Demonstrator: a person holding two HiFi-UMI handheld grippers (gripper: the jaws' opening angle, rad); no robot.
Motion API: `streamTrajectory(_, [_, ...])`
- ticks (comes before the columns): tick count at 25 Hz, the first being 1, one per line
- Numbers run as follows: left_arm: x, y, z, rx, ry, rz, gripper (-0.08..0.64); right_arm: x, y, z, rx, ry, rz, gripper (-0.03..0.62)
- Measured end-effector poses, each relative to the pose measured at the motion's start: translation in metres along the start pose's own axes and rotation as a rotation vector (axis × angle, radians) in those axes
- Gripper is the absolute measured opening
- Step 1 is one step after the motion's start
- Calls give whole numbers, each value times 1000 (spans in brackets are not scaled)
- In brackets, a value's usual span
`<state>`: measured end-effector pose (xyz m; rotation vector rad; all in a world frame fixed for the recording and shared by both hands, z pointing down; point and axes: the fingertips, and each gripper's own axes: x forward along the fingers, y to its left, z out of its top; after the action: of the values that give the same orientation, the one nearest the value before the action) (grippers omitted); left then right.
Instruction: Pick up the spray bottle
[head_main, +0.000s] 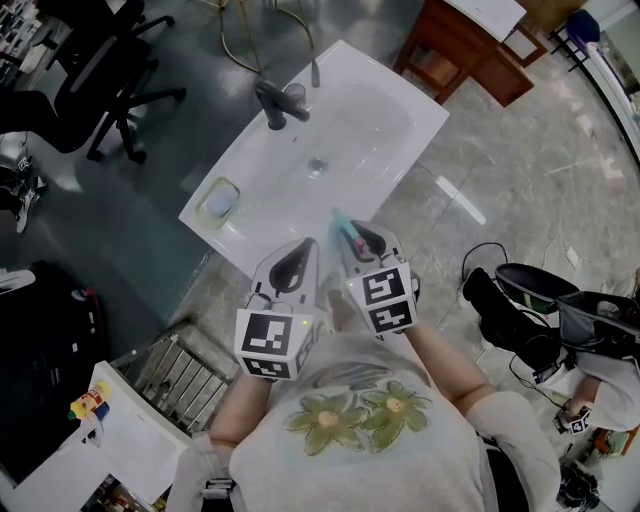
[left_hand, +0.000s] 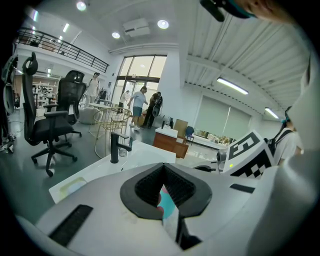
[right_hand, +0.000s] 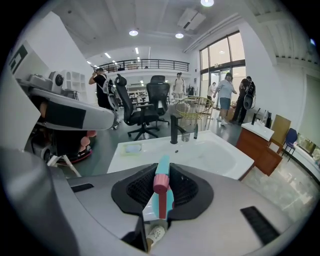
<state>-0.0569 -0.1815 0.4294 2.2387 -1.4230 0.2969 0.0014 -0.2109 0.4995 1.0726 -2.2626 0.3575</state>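
White sink counter — black faucet, small glass, perhaps a soap dish at one corner.

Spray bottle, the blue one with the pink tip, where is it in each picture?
Head view: spray bottle just below the middle, held in the right tool.
Left gripper view: low in the middle, only a teal and pink sliver.
Right gripper view: low in the middle, between the jaws.
Shared landmark: the black faucet.
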Motion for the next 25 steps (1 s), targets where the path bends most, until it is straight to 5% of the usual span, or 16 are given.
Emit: streamTrajectory(25, [-4, -6, 2, 27, -2, -14, 9, -1, 4, 0, -32, -27, -3, 69])
